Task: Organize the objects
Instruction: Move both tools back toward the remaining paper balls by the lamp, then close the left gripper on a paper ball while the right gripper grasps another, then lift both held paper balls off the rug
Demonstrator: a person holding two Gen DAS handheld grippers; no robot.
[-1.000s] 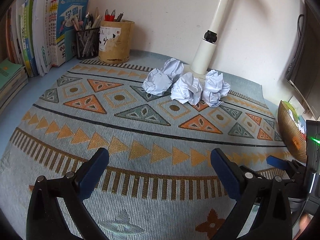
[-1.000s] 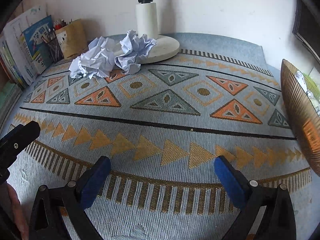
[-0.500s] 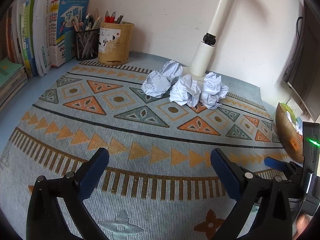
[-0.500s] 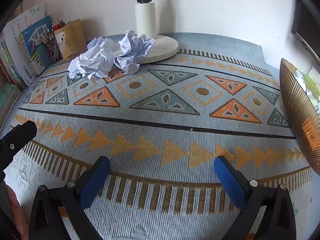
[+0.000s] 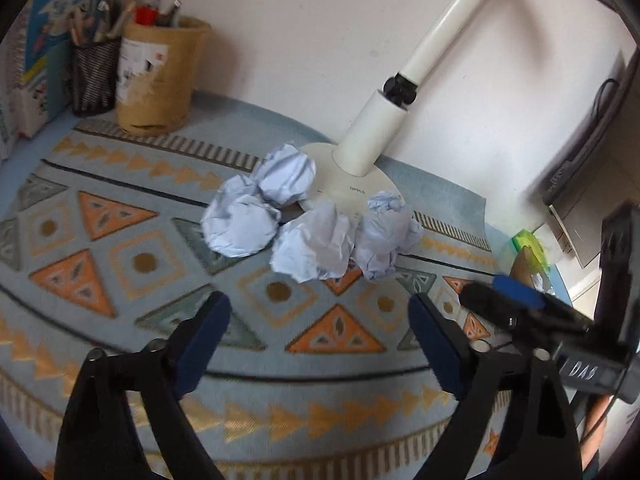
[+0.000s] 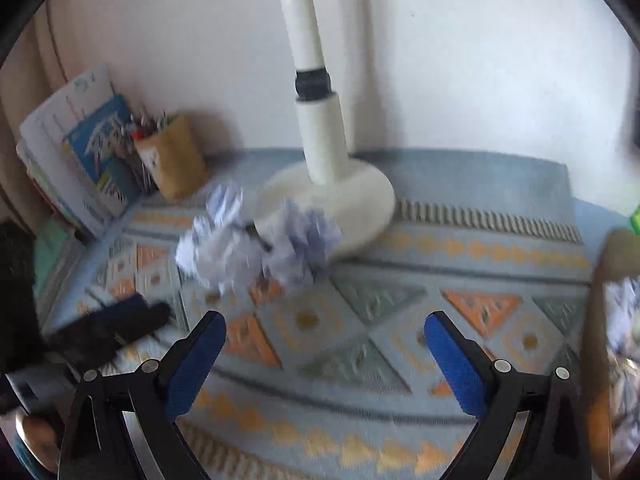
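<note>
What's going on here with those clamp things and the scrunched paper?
A person holds a two-finger gripper in each hand over a patterned mat. Both the left gripper and the right gripper are open and hold nothing. Four crumpled paper balls lie clustered by the white lamp base, untouched. A brown basket with paper inside sits at the right edge, likely their destination.
</note>
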